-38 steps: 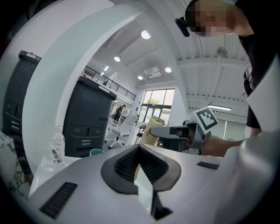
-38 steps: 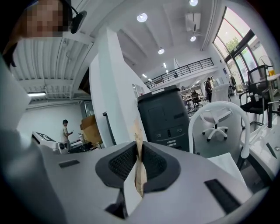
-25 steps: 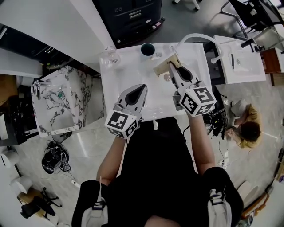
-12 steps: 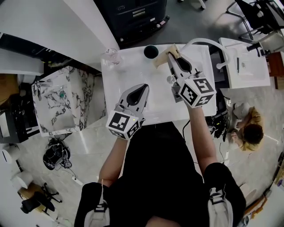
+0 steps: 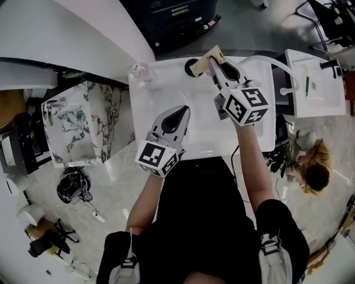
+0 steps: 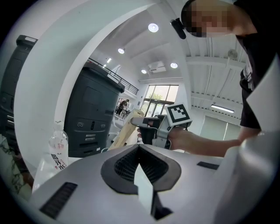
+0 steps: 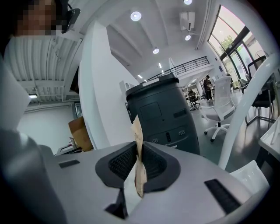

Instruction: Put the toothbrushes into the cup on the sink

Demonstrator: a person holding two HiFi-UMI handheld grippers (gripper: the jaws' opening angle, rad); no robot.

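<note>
The right gripper reaches across to the far edge of the white surface. Its jaws are clamped on a flat tan paper packet, probably the wrapped toothbrushes, though the wrapping hides what is inside. In the right gripper view the packet stands on edge in the slot between the two dark pads and sticks out past their tips.

From the head view, the free end of the packet lies over the near rim of the dark cup. The cup stands at the back edge of the surface. I cannot tell whether the packet touches the cup or hangs just above it.

The left gripper is held over the near half of the surface, well apart from the cup. Its jaws are pressed together with nothing between them. Its own view looks toward the right gripper's marker cube and the packet.

A clear plastic bottle stands at the far left corner of the surface. A dark grey machine stands on the floor beyond the surface, and a white curved faucet arches off its right side.
</note>
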